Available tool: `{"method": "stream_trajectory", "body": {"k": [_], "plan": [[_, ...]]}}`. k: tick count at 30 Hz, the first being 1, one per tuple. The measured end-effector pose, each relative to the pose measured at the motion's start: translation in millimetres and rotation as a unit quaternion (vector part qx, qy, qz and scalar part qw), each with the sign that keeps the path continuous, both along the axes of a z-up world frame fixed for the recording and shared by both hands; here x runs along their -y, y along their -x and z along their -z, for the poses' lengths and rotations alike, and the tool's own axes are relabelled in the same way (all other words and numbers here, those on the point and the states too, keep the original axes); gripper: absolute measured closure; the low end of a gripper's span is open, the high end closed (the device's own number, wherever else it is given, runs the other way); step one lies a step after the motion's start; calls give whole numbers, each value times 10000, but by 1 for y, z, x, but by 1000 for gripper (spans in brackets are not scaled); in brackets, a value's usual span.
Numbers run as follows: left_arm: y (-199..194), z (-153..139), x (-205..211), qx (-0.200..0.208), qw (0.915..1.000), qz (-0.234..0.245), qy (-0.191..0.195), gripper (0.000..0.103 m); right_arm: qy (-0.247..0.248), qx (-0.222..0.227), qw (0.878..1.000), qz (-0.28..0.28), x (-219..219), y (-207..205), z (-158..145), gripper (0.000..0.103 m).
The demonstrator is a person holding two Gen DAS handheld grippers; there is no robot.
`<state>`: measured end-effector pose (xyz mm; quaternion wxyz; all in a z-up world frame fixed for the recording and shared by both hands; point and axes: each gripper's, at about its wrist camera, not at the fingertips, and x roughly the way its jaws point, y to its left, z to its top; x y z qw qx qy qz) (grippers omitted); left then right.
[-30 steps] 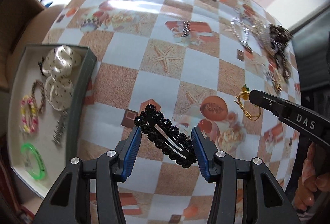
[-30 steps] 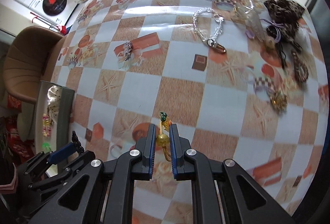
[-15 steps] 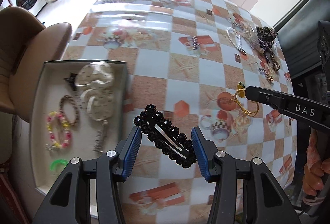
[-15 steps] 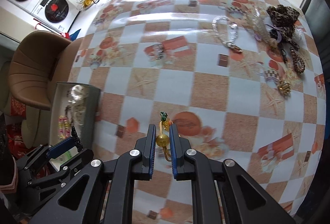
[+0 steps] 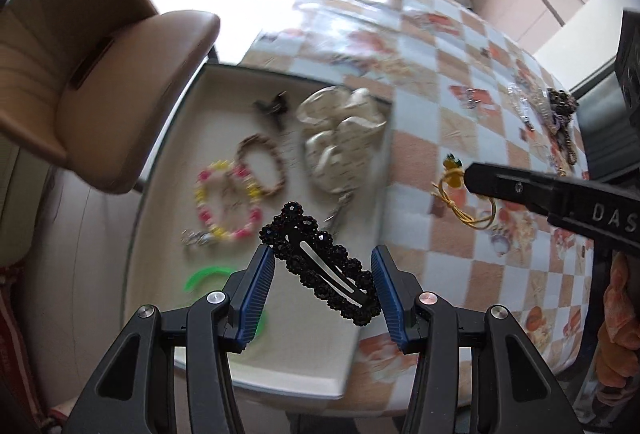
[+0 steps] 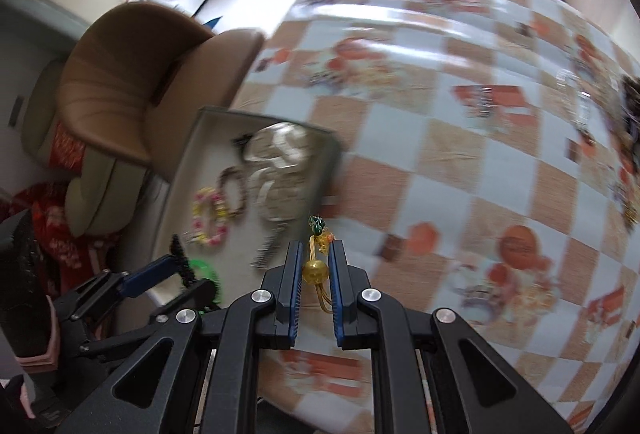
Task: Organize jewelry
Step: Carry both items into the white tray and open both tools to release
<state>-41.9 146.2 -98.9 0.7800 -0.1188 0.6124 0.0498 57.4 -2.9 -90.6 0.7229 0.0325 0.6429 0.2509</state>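
Left wrist view: the left gripper (image 5: 323, 272) pinches a black clip (image 5: 320, 263) diagonally, above the tray (image 5: 168, 170). Best lower it onto bare floor near the green ring (image 5: 208, 276), clear of the scrunchies (image 5: 340, 138) and bracelets (image 5: 240, 194).

Right wrist view: the right gripper (image 6: 313, 266), narrow, grips a gold charm (image 6: 315, 270) above the tray's near wall (image 6: 328, 170); the left gripper crowds that corner.

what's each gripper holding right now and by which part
The left gripper holds a black beaded hair clip, pinched across its two ends. The right gripper is shut on a yellow elastic hair tie, gripped at its round amber bead.
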Motion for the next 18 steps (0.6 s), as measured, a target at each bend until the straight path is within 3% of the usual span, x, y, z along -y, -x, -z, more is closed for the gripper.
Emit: {"method": "stream_trajectory", "body": {"k": [11,18], "plan": [[21,53,-23,-500,9987,-95,1,49,-146,-556,9975,-403,-72,-5,40,89],[21,75,-26,-639,9978,-173,-31,49,133,-670,9964,-502,-96,-17,72,89]]}}
